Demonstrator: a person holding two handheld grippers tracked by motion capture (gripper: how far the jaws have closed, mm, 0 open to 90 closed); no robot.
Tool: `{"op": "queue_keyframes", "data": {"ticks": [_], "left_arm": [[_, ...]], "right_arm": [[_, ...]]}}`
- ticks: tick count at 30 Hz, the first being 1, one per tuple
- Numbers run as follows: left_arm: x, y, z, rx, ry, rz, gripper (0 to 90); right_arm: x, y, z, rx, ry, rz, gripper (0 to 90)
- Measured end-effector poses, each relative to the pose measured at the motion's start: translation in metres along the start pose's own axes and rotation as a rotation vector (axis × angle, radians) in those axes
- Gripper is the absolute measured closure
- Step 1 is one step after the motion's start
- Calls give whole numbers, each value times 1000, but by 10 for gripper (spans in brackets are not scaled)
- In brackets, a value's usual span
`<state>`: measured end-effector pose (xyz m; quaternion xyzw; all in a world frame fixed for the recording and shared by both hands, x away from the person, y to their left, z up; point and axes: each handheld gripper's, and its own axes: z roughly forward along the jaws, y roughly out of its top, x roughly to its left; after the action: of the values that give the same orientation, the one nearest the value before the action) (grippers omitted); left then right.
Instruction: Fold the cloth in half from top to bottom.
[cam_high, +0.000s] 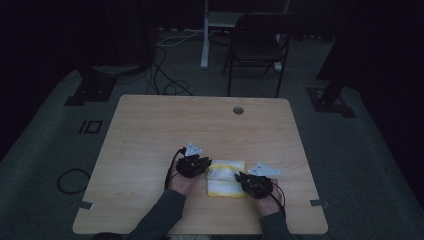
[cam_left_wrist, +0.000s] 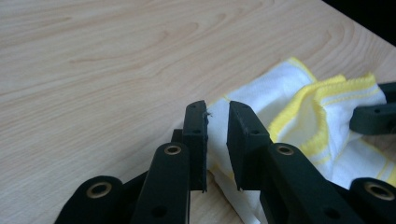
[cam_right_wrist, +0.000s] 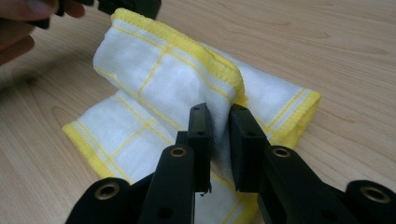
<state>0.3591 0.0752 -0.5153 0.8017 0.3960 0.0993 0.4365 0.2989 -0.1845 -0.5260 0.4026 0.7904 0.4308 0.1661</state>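
lying near the front edge of the pale wooden table (cam_high: 150, 130), the folded white cloth with yellow edging and grid lines (cam_high: 226, 178) runs its long axis front to back between the hands. the right gripper (cam_right_wrist: 219, 140) pinches a raised fold at its right side. the left gripper (cam_left_wrist: 217, 140) sits at its left edge, jaws narrowly parted, fabric between them but not clamped.

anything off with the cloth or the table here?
Nothing damaged or spilled. The white and yellow cloth lies half folded and uneven, one layer humped up over the flat part. The right gripper pinches a fold of it; the left gripper is open over its edge. The table looks fine.
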Motion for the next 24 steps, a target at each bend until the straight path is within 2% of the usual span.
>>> {"op": "queue_keyframes", "data": {"ticks": [5, 12, 18, 24], "left_arm": [[-5, -4, 0, 5, -10, 9, 781], [-14, -10, 1, 29, -22, 45, 781], [-15, -18, -1, 39, -25, 52, 780], [-17, -25, -2, 45, -25, 56, 780]], "right_arm": [[0, -1, -1, 0, 5, -1, 781], [-3, -1, -5, -7, -10, 10, 666], [-10, 0, -15, -43, -28, 38, 587], [-20, 2, -24, -75, -54, 70, 574]]}}
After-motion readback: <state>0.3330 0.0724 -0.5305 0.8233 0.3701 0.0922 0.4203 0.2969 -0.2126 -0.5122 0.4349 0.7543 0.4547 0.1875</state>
